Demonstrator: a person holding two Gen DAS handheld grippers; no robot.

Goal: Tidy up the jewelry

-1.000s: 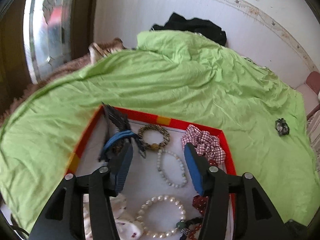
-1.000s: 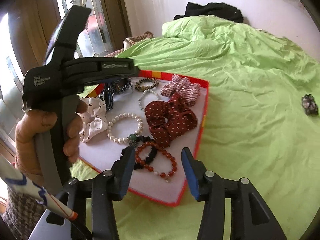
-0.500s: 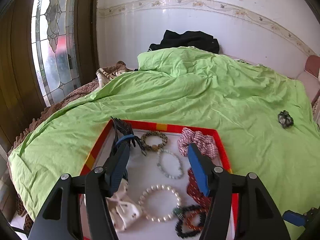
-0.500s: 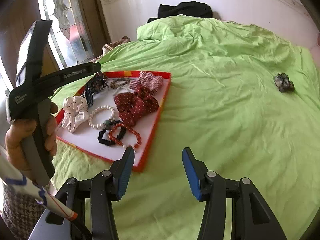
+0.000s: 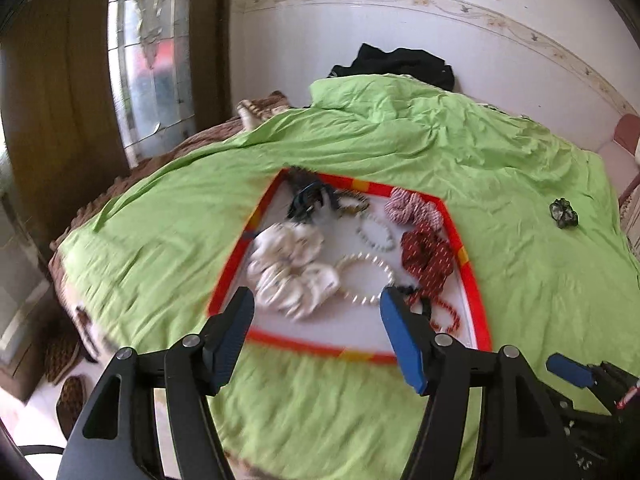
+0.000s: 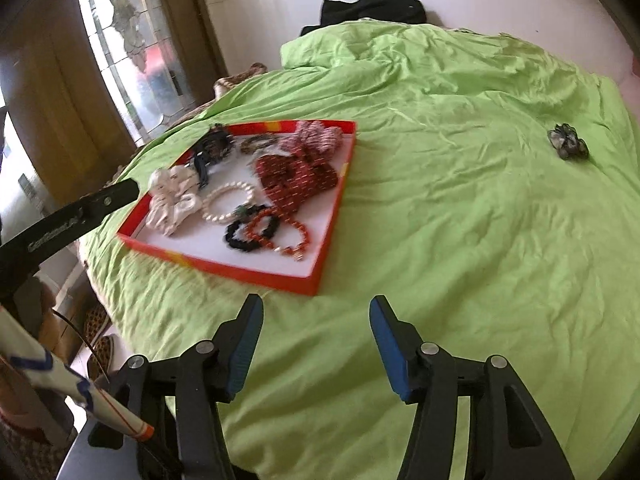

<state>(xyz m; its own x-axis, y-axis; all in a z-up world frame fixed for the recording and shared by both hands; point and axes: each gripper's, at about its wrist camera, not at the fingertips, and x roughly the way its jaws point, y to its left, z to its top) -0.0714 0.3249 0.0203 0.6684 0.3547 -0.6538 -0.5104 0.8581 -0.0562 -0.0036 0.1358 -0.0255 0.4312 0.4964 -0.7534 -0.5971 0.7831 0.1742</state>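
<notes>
Nearest the right wrist camera, the right tool (image 6: 316, 316) stands with its blue-padded jaws apart over bare green bedsheet (image 6: 460, 208); the jaws have just been opening and nothing lies between them. At the left edge of that view, a black arm of the left tool projects towards the tray.

Beyond the right tool, to its upper left, a red-rimmed tray (image 6: 240, 270) with a white floor lies flat on the sheet. Its near part holds a black bead bracelet (image 6: 240, 238) overlapped by a red bead bracelet (image 6: 286, 236). Further in lie a pearl bracelet (image 6: 226, 200), a white scrunchie (image 6: 174, 200) and a dark red dotted scrunchie (image 6: 296, 178). At the far rim sit a red-and-white checked scrunchie (image 6: 316, 138), a brownish bracelet and a dark item with a blue band; detail there is blurred.

In the left wrist view, the left tool (image 5: 316, 312) hovers over the near end of the tray (image 5: 478, 312), jaws apart and just opened further, gripping nothing. The white scrunchie (image 5: 288, 268) and pearl bracelet (image 5: 366, 276) appear between its pads but lie below them, with no contact visible.

Well apart from the tray, to the right on the sheet, lies a single small dark scrunchie (image 6: 568, 142).

At the far end of the bed, a black garment (image 6: 372, 6) rests against the white wall.
</notes>
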